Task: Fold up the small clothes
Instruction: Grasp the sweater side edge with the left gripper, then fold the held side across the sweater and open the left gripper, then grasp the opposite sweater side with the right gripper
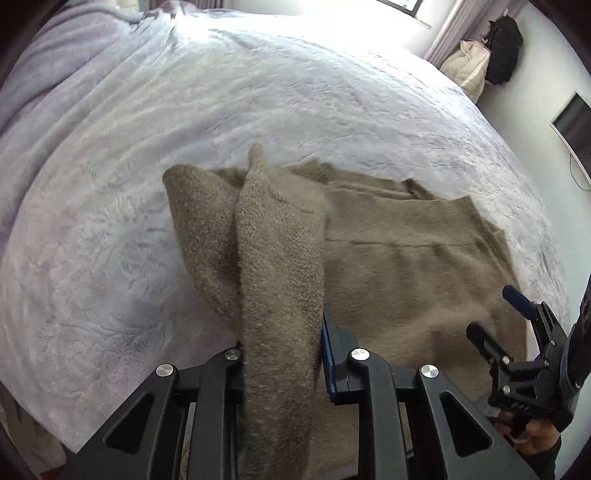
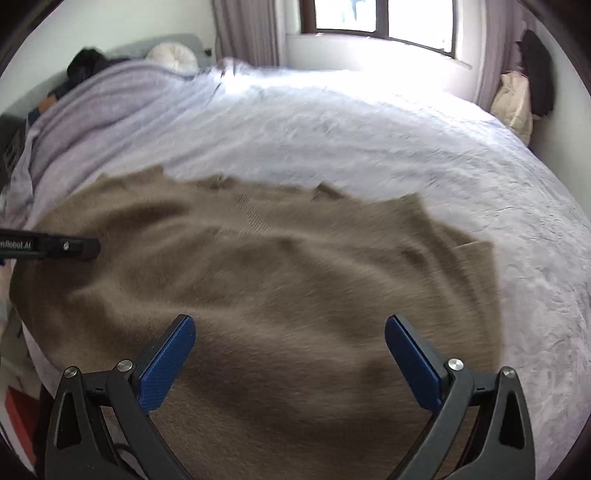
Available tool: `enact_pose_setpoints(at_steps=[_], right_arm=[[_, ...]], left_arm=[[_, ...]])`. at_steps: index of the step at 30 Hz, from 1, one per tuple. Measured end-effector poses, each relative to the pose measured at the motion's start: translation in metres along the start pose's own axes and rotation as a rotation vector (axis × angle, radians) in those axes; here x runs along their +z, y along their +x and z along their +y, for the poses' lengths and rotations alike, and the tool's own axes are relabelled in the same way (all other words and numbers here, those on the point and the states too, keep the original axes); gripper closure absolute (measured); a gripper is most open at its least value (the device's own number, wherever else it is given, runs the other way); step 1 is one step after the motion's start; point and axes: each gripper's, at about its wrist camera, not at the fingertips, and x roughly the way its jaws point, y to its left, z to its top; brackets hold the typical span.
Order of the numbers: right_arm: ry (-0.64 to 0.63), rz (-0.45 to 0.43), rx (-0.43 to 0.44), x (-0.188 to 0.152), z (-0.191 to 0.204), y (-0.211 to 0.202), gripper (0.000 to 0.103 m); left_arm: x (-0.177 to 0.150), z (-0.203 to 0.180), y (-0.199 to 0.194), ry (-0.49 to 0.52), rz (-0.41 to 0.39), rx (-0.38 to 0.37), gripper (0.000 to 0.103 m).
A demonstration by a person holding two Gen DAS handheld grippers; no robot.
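A tan knitted sweater [image 1: 413,266] lies spread on the bed, also in the right wrist view [image 2: 280,273]. My left gripper [image 1: 282,347] is shut on a fold of the sweater, a sleeve [image 1: 280,258] that rises up between its jaws and drapes over the garment's left side. Only its blue right pad [image 1: 334,358] shows. My right gripper [image 2: 291,336] is open and empty, hovering just above the sweater's near part; it also shows at the right edge of the left wrist view [image 1: 495,314]. Part of the left tool [image 2: 55,247] enters the right wrist view from the left.
The sweater lies on a bed with a pale lilac textured blanket [image 2: 369,140]. A rumpled purple throw [image 2: 103,103] covers the bed's head end. A window [image 2: 380,22] is behind. Coats [image 1: 491,55] hang at the far right wall.
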Motion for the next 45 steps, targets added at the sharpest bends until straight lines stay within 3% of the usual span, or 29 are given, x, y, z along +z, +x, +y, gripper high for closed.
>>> enact_pose_setpoints(at_steps=[4,9,15,20,24,26,28,33,35,36,37,39,41,45], right_arm=[[-0.001,-0.005,-0.030,0.001,-0.028,-0.015,0.001],[-0.005,-0.007,-0.024,-0.015,-0.044,-0.028,0.001],[0.002,-0.014,-0.029,-0.030,-0.066,-0.042,0.001],[0.079,-0.008,-0.006,-0.049,-0.102,-0.056,0.001],[0.115,-0.004,0.030,-0.060,-0.118,-0.061,0.001],[0.124,-0.005,0.084,-0.059,-0.121,-0.063,0.001],[0.125,-0.017,0.125,-0.059,-0.123,-0.068,0.001],[0.131,-0.061,0.250,-0.057,-0.124,-0.090,0.001],[0.160,-0.076,0.317,-0.054,-0.127,-0.097,0.001],[0.181,-0.081,0.361,-0.052,-0.129,-0.099,0.001],[0.204,-0.084,0.405,-0.050,-0.130,-0.100,0.001],[0.228,-0.069,0.454,-0.045,-0.127,-0.095,0.001],[0.224,-0.038,0.460,-0.036,-0.118,-0.083,0.001],[0.240,0.022,0.495,-0.013,-0.110,-0.051,0.007]], left_arm=[[0.019,-0.052,-0.021,0.070,-0.016,0.019,0.087],[0.037,-0.141,-0.025,0.212,-0.023,0.062,0.087],[0.034,-0.239,0.009,0.348,0.049,0.026,0.088],[0.018,-0.281,0.049,0.425,0.100,0.028,0.088],[0.011,-0.273,0.077,0.377,0.174,-0.049,0.086],[0.010,-0.269,0.075,0.355,0.194,-0.095,0.069],[0.013,-0.266,0.064,0.325,0.198,-0.164,0.037],[0.017,-0.256,0.007,0.325,0.096,-0.293,0.032],[0.015,-0.245,-0.008,0.355,0.034,-0.237,0.005],[0.013,-0.235,-0.013,0.361,-0.005,-0.184,0.000],[0.010,-0.224,-0.015,0.364,-0.044,-0.142,0.000],[0.005,-0.202,-0.011,0.355,-0.032,-0.139,0.000],[-0.002,-0.178,-0.005,0.322,-0.022,-0.142,0.000],[-0.017,-0.145,0.016,0.288,-0.015,-0.036,0.000]])
